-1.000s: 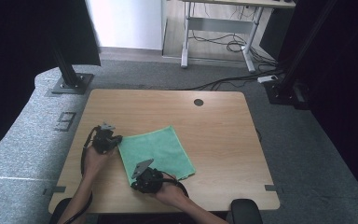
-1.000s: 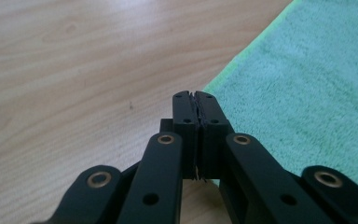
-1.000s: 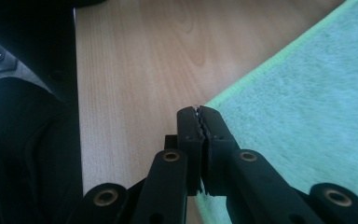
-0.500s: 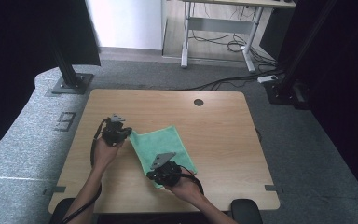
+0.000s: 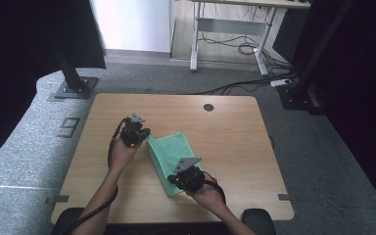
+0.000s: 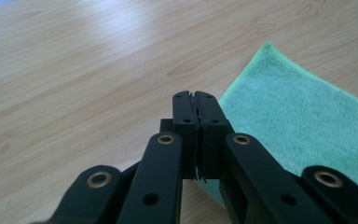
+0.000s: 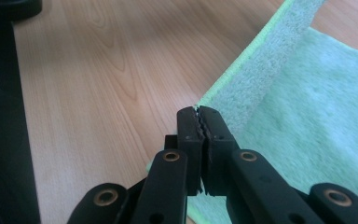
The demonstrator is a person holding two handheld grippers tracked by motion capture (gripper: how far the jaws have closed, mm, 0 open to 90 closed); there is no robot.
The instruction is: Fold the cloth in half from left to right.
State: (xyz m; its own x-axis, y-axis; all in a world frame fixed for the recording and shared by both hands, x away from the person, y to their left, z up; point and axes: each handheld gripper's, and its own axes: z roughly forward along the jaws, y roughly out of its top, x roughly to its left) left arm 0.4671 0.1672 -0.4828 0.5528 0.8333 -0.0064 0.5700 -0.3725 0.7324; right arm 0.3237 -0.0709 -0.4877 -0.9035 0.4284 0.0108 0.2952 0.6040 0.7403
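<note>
Both grippers, left (image 6: 196,100) and right (image 7: 200,114), are clamped on the green cloth (image 5: 169,156) edge (pinched fabric hidden between jaws); high view shows the fold.

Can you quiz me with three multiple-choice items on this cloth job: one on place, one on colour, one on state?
1. Where does the left gripper hold the cloth?
A. at its far left corner
B. at its right edge
C. at its middle

2. What colour is the cloth?
A. red
B. green
C. white

3. How does the cloth lie on the wooden table?
A. spread fully flat
B. rolled into a tube
C. partly folded, with its left edge lifted over the rest

Key: 1 A, since in the high view the left gripper's fingers meet the cloth at that corner. 2 B, since both gripper views show green terry. 3 C, since the right gripper view shows a raised flap standing above the lower layer, with both grippers shut on the cloth's edge.
</note>
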